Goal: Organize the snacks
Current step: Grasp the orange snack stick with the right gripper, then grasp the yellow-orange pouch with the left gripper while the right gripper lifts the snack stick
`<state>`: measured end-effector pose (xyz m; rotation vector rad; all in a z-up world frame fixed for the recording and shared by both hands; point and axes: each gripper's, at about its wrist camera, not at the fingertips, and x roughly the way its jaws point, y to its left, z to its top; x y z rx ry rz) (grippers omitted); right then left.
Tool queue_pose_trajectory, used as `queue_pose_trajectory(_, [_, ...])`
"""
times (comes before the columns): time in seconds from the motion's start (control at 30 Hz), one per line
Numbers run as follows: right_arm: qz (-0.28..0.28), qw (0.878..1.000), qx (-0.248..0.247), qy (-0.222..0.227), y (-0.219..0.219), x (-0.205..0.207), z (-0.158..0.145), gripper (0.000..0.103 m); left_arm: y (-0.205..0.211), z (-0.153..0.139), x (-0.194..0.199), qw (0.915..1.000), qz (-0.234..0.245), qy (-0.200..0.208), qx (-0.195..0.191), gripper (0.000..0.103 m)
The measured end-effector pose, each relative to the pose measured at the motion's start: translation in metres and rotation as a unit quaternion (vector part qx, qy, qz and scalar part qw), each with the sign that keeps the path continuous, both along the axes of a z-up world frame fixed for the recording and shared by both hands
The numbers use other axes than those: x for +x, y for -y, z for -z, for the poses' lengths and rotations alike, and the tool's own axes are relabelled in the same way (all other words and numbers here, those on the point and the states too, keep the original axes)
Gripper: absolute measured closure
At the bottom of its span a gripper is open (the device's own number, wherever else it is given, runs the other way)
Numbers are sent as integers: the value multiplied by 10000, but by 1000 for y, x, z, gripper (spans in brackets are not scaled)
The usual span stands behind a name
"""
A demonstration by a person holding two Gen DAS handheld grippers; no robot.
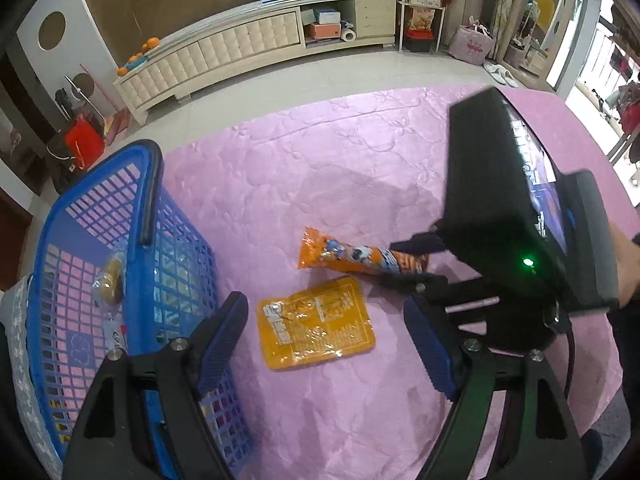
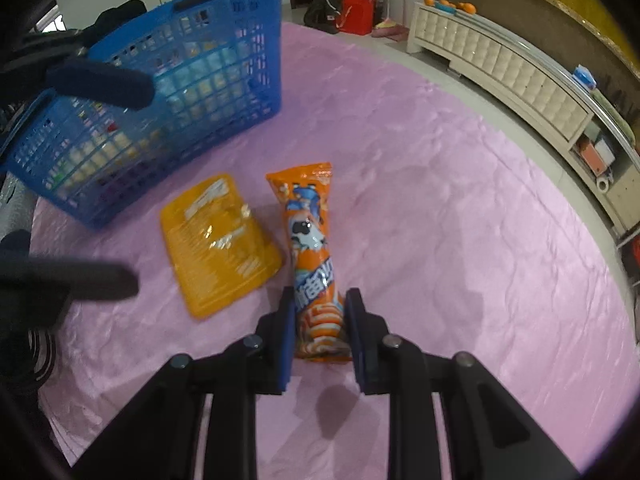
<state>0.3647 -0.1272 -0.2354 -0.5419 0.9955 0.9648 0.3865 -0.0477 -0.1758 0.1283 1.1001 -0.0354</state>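
The right tool is closed on the near end of the tube pack — both blue pads press its sides, and the pack's tail lies between the jaws. The pack is orange with a cartoon print; its far end points away from the tool across the pink cloth that covers the surface. Whether the pack rests on the cloth or is lifted clear cannot be told.

The left tool hangs open above the cloth, jaws wide apart, nothing between the pads. In its view the flat pouch lies directly below the gap, flat on the cloth and touched by neither pad. The pouch is orange-yellow with a clear film face.

Positions:
- Flat pouch: just beside the tube pack, on the basket side; in the right wrist view a narrow gap may separate the two, but it cannot be told for certain.
- Basket: blue, lattice walls, dark handle; stands on the cloth near the pouch, on the left tool's side.
- Wrapped snack: inside the basket, on its floor. Further items show through the lattice in the right wrist view — too blurred to identify.

A long low cabinet stands against the far wall.
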Motion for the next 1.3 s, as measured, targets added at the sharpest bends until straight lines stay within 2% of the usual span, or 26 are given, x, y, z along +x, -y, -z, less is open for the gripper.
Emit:
queue_pose_trajectory(0.27, [947, 9947, 328, -219, 45, -26, -13, 75, -2, -4, -12, 9999, -62, 39, -149, 24])
queue_pose_trajectory(0.5, [1791, 9815, 640, -208, 72, -34, -32, 75, 8, 7, -9, 9995, -184, -190, -176, 24])
queue_pose_trajectory(0.63, [2168, 9745, 575, -93, 71, -33, -31, 75, 20, 21, -7, 9996, -178, -224, 85, 24])
queue_pose_trajectory(0.77, [2449, 9669, 698, -182, 79, -35, -31, 75, 24, 39, -8, 9990, -146, -282, 321, 24])
queue_pose_trajectory(1.0, [2663, 9570, 1049, -485, 84, -39, -24, 75, 14, 69, 9, 9956, -207, -542, 742, 24])
queue_pose_trajectory(1.07, [2672, 9553, 1125, -582, 84, -41, -20, 75, 15, 79, 14, 9925, -205, -619, 1029, 24])
queue_pose_trajectory(1.3, [2743, 9504, 1264, -746, 83, -40, -13, 75, 17, 84, 11, 9897, 15, -583, 1307, 24])
